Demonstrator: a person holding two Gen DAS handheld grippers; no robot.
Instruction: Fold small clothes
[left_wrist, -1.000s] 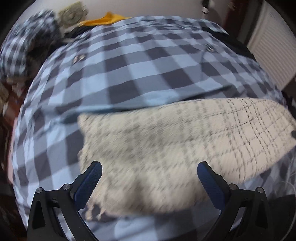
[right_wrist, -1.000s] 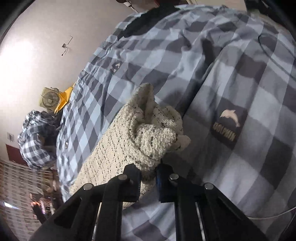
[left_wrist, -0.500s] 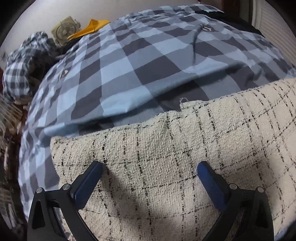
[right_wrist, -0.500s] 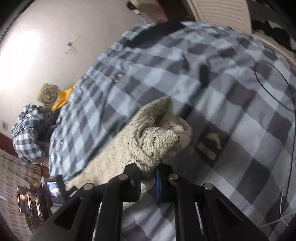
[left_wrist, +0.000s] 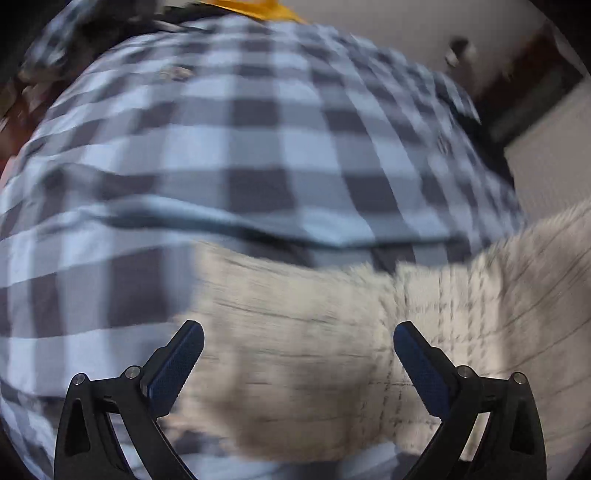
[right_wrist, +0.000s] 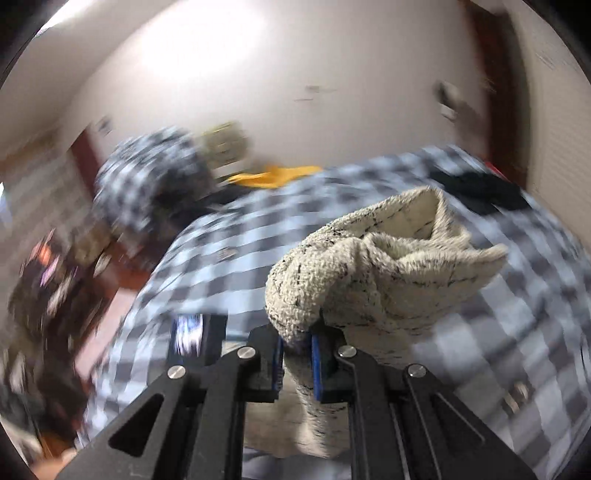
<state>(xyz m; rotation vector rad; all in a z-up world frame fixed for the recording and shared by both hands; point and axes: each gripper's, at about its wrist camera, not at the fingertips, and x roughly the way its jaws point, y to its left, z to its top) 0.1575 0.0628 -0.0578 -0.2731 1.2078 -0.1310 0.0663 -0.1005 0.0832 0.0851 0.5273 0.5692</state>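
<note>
A cream knit garment with thin dark check lines (left_wrist: 332, 332) lies on a blue and grey checked bedspread (left_wrist: 240, 155). My left gripper (left_wrist: 295, 354) is open and empty, its blue pads just above the garment's near part. My right gripper (right_wrist: 297, 350) is shut on a bunched end of the same garment (right_wrist: 388, 266) and holds it lifted above the bedspread (right_wrist: 229, 280). Both views are blurred by motion.
A crumpled checked cloth (right_wrist: 147, 181) and a yellow item (right_wrist: 277, 175) lie at the far end of the bed, near a small fan (right_wrist: 221, 144) by the wall. A dark garment (right_wrist: 476, 188) lies at the far right. Clutter stands left of the bed.
My right gripper has swung up and round with the garment end, now facing the wall. My left gripper has shifted left over the garment and stays open.
</note>
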